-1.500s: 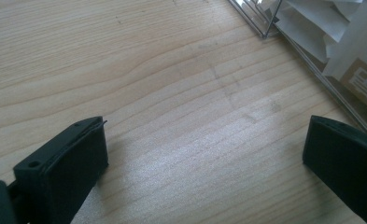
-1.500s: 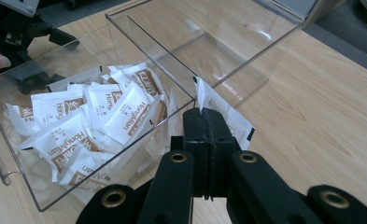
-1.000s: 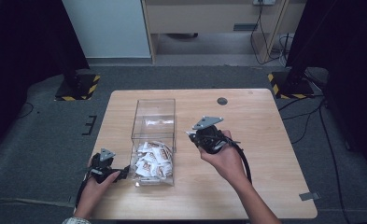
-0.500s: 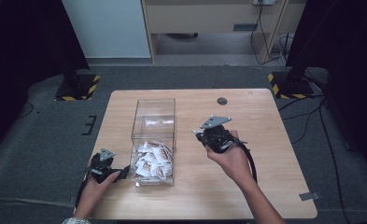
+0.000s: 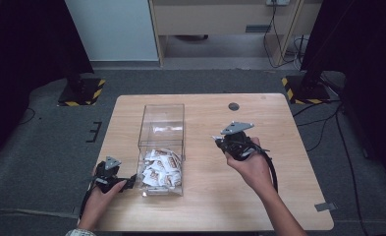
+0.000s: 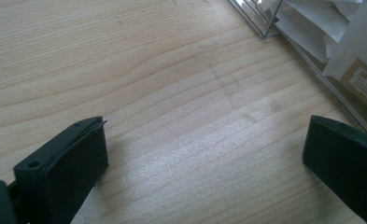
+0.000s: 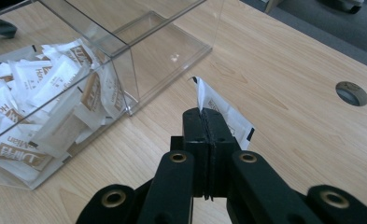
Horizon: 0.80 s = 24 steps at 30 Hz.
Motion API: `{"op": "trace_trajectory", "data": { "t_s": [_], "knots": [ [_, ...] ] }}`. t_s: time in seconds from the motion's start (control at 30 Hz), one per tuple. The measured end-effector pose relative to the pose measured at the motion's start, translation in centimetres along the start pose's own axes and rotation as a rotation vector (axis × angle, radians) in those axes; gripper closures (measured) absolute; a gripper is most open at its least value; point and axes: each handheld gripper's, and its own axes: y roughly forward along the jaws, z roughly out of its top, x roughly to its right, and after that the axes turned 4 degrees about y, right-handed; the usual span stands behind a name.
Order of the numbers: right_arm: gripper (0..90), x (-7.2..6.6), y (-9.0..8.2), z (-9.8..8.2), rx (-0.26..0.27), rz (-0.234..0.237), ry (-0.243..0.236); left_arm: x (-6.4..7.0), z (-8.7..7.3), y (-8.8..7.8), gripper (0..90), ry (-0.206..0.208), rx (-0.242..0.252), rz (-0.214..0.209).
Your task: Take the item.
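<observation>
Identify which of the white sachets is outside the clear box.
The sachet pinched in the right claw, held above the table; all the others lie piled inside the clear box.

- High view: fixed overhead, near side, facing forward and down; whole table (image 5: 279, 196) seen from far.
- Left gripper view: close, low over the wood, clear box (image 6: 284, 28) corner shared.
- Right gripper view: close, oblique; same box (image 7: 125, 60) shared.

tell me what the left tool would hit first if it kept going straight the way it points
Probably the clear box of sachets: the open left tool points along bare table toward its near corner, though depth is hard to judge.
</observation>
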Motion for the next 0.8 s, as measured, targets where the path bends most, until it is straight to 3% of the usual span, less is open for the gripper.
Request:
{"op": "trace_trajectory", "data": {
  "t_s": [0.8],
  "knots": [
    [89.5, 3.5, -1.0, -1.8, 0.017, -0.051, 0.055, 0.0, 0.0, 0.0, 0.0, -0.001, 0.001, 0.001]
  ]
}}
